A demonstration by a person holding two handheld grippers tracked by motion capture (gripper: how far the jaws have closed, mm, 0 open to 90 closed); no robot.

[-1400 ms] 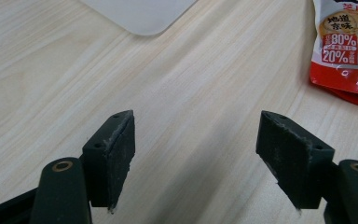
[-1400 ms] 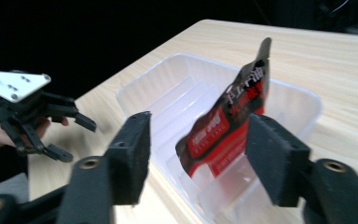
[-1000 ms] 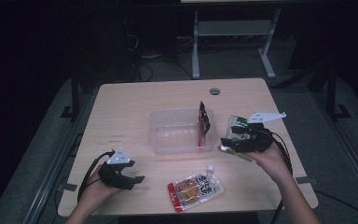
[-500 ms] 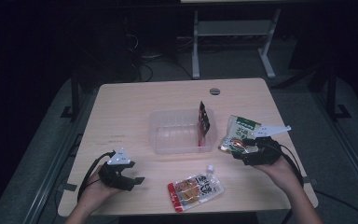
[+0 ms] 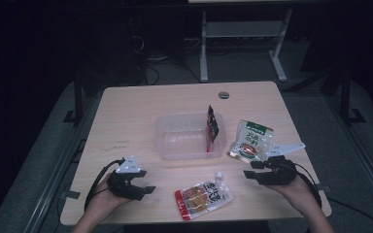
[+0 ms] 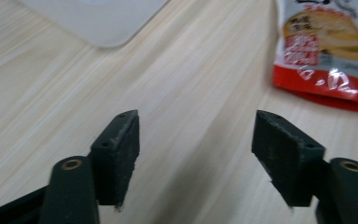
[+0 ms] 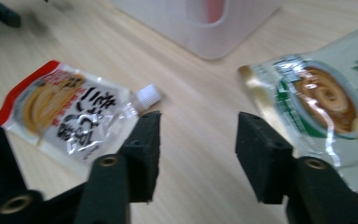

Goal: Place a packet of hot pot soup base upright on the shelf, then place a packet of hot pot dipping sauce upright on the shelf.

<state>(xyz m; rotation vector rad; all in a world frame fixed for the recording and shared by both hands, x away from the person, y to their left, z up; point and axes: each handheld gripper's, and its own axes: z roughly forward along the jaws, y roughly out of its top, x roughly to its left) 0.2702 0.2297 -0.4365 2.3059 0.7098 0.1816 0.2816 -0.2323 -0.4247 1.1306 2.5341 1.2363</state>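
Pouch [image 5: 203, 198] with the red end and white cap lies flat near the table's [image 5: 126, 111] front edge, between the two grippers, long axis running roughly 8 to 2 o'clock in the high view, cap at the 2 o'clock end. Right gripper [image 5: 249, 174] sits at about 2 o'clock from the pouch, jaws pointing toward the cap; in the right gripper view the pouch [image 7: 70, 109] lies at 10 o'clock from the fingers [image 7: 144, 144], the cap just beside the left finger, not between them. Its jaws have just been closing but stand apart with only bare table in the gap. Left gripper [image 5: 145, 190] is at 9 o'clock from the pouch, jaws apart and empty, also narrowed a little; in its view the pouch's red end [image 6: 326, 88] is off at 1 o'clock. Both are near; my read is the right one is closer to the cap end. Green packet [image 5: 250, 141] lies at 12 o'clock from the right gripper, beside the clear tray [image 5: 184, 141].
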